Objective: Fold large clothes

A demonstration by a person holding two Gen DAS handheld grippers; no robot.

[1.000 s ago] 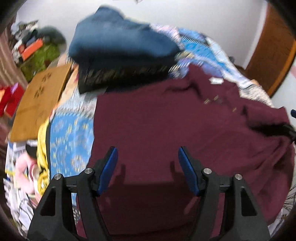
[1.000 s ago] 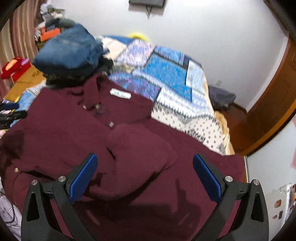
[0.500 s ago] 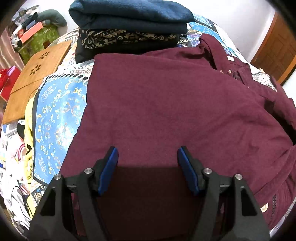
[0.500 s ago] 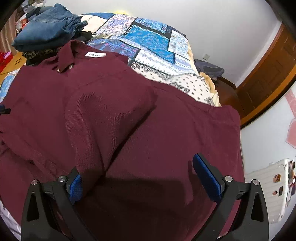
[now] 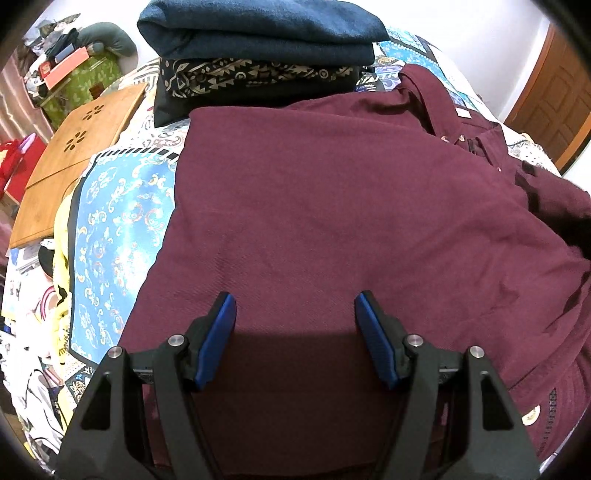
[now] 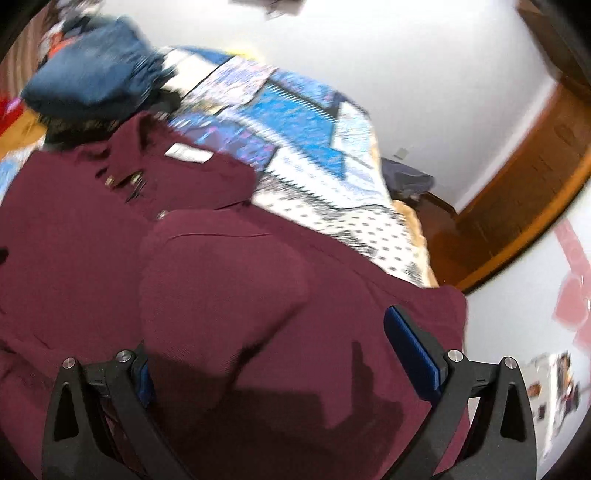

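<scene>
A large maroon button shirt (image 5: 332,206) lies spread on the patterned bed, collar at the far end with a white label (image 5: 463,112). My left gripper (image 5: 295,325) is open and empty, low over the shirt's near left part. In the right wrist view the same shirt (image 6: 221,280) has a raised fold in the middle, and its collar label (image 6: 186,153) shows. My right gripper (image 6: 273,347) is open and empty over the shirt's right side; cloth partly hides its left finger.
A stack of folded clothes, dark blue (image 5: 266,33) on top of a black patterned one (image 5: 251,81), sits at the shirt's far edge. A wooden board (image 5: 74,155) lies at the left. The bedspread (image 6: 314,147) extends right, with the floor and a wooden door (image 6: 517,206) beyond.
The left gripper came down close over the shirt, then held still. The right gripper dipped toward the shirt, then lifted and swung, blurring its view. Both stayed open.
</scene>
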